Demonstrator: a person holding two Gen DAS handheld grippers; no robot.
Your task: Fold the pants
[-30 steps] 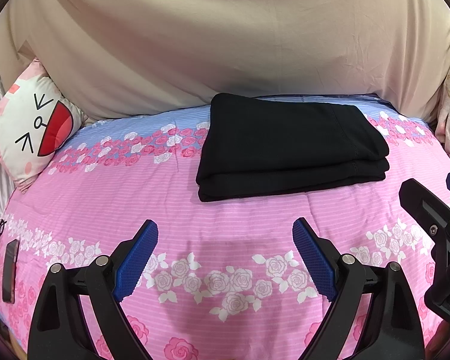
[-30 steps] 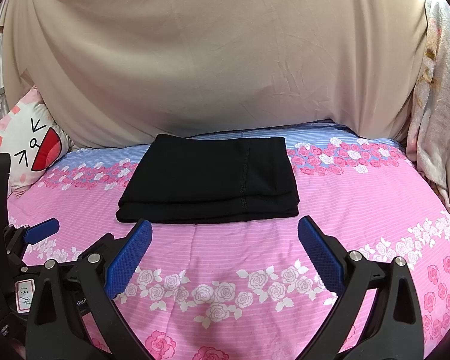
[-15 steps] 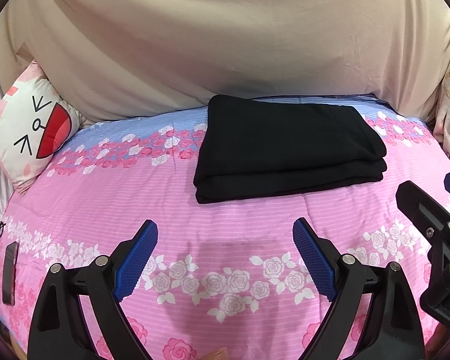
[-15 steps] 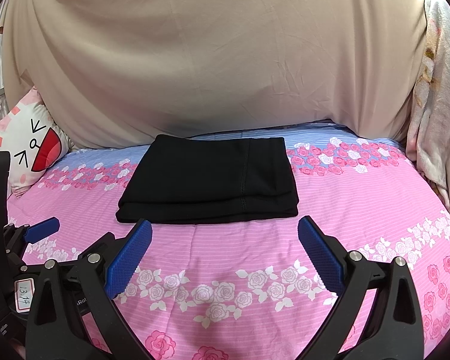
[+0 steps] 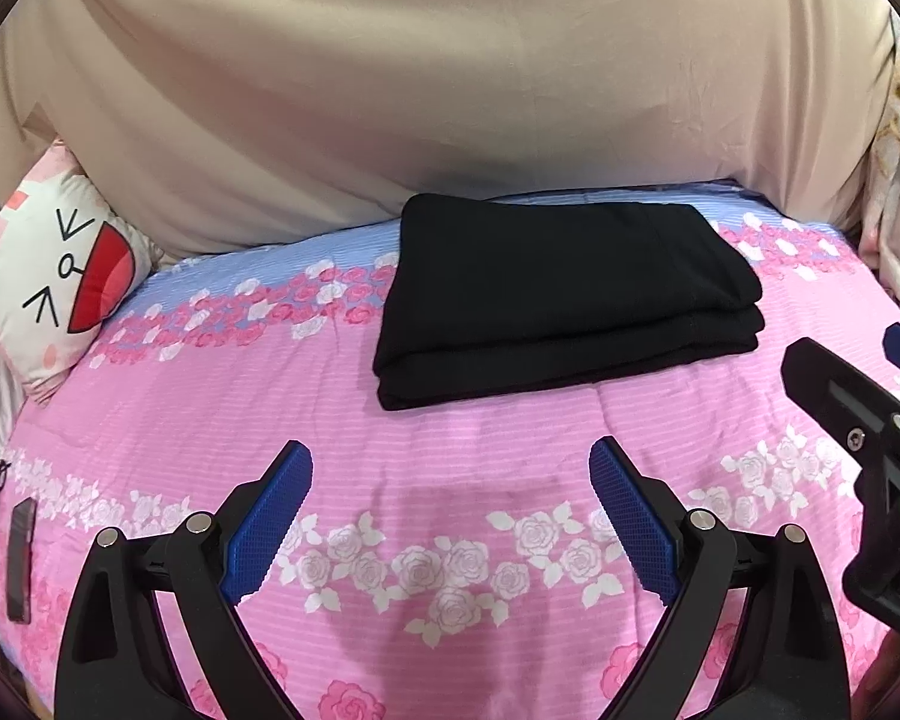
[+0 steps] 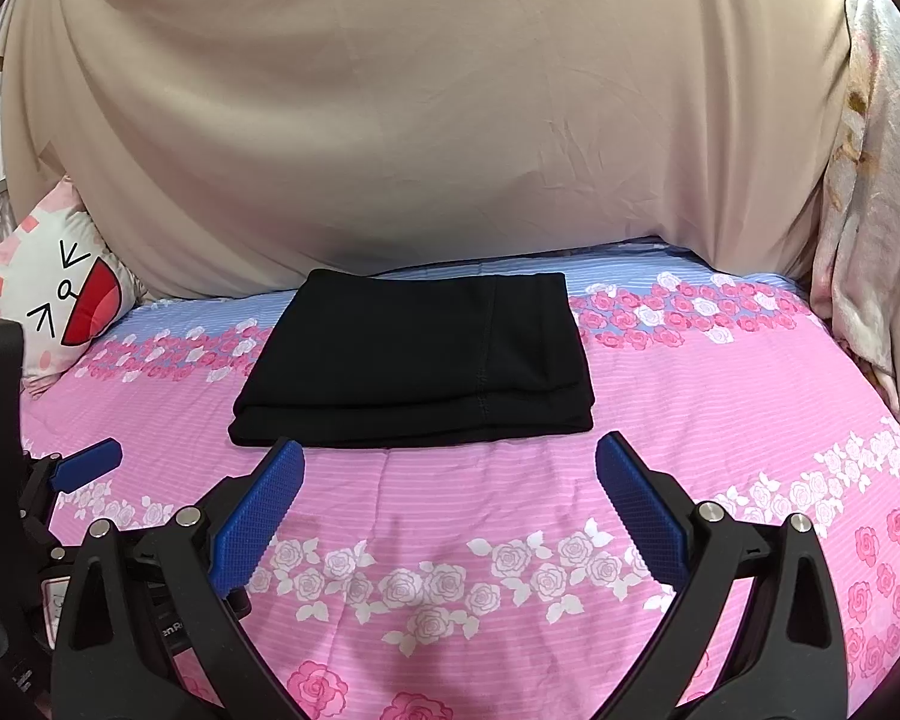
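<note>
The pants (image 5: 564,300) lay as a neat black stack of several layers on the pink rose bedspread (image 5: 450,432), set toward its far side, just in front of the beige sheet (image 5: 450,90) draped behind it. Over the last second that stack did not shift or loosen at all; its edges kept the same line. What changed was you: in the left wrist view the pants sat a little lower and nearer than a second before, while the right wrist view barely altered. Your left gripper (image 5: 450,516) was spread wide and held nothing, hovering over bare bedspread nearer you than the pants. Your right gripper (image 6: 449,504) was likewise spread and empty, its left fingertip overlapping the stack's near edge in that view. From this I judged the folding finished and you merely hovering. Left of the pants, well apart, the cat-face pillow (image 5: 48,294) leaned against the sheet.
</note>
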